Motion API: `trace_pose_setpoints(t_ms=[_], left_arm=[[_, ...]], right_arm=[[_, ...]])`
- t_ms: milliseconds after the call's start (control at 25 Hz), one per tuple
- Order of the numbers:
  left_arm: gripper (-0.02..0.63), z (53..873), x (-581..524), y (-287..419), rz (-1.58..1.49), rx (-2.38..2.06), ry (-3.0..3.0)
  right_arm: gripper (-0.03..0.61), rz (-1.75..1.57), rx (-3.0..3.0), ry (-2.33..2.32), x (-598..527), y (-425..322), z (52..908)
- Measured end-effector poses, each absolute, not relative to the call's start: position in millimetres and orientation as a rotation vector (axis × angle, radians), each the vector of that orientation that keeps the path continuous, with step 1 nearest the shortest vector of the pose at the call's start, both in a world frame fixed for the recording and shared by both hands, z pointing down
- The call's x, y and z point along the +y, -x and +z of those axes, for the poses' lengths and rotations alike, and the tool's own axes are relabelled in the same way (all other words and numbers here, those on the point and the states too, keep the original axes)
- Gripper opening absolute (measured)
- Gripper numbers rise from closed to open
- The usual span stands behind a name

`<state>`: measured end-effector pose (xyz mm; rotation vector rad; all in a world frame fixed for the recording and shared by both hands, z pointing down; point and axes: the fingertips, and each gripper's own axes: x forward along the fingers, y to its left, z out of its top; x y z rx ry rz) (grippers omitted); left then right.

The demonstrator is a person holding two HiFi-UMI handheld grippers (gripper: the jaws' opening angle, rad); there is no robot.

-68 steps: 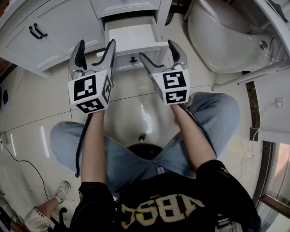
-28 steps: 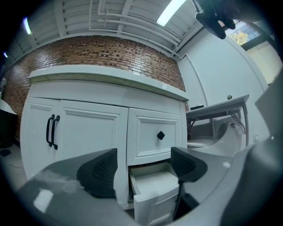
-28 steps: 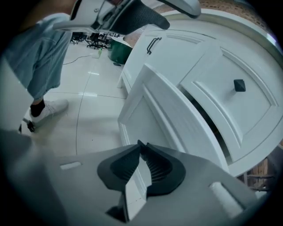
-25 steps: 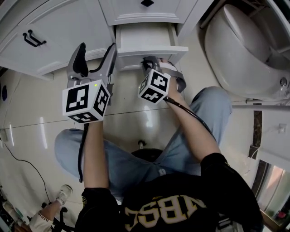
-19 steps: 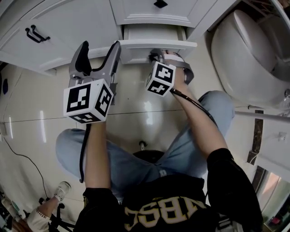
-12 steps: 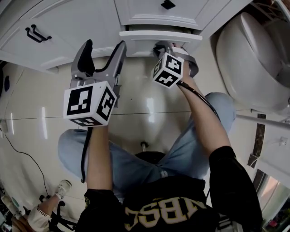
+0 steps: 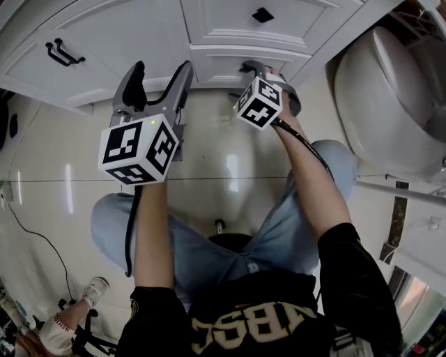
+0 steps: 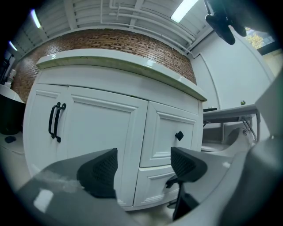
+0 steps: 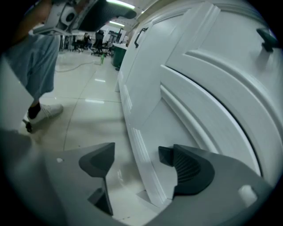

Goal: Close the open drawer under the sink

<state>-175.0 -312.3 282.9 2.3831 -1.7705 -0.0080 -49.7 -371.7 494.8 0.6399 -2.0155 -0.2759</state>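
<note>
The lower drawer [image 7: 240, 64] under the sink sits flush with the white cabinet front, below the upper drawer with its black knob [image 7: 263, 14]. My right gripper [image 7: 262, 70] points down at that drawer front [image 9: 199, 119]. Its jaws are opening, with only the cabinet's bottom edge [image 9: 140, 152] between them and no pad pressing on anything. My left gripper [image 7: 162, 70] hovers open and empty to the left, level with the cabinet. In the left gripper view its gripper [image 8: 143, 170] frames the lower drawer [image 8: 152, 185].
Double cabinet doors with black bar handles [image 7: 59, 50] [image 8: 55, 121] stand to the left. A white toilet [image 7: 390, 90] is close on the right. The seated person's knees [image 7: 132, 223] fill the glossy floor below. A cable [image 7: 31, 240] and someone's shoe [image 7: 96, 289] lie at lower left.
The drawer slid in until flush with the cabinet. My right gripper followed it toward the cabinet, then went from shut to open. The left gripper barely shifted.
</note>
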Motion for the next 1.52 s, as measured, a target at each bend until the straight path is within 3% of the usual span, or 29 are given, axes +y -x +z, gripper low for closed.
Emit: trace_pose_setpoints(t_ms=[40,80,280,920,1520], left_arm=[[0.380,278,-312,175,-0.025,-1.774,-2.385],[0.380,274,-311,174,-0.036,-1.773,-2.391],[0.380,260,-302,173,-0.067,-1.772,-2.405],[0.365,203,-189,103,-0.114,-1.762,-2.559],[0.362,214,-96,39,0.019,-1.701,-2.751]], right_arm=[[0.438,-0.242,-2.055,-0.635,-367,53,493],[0.445,-0.208,-2.095,-0.652,-362,54,490],[0.446,0.007,-2.299,-0.877,-342,46,437],[0.456,-0.010,-2.616,-1.688,-220,-66,235],[0.456,-0.186,-2.498,-1.847,-104,-112,218]])
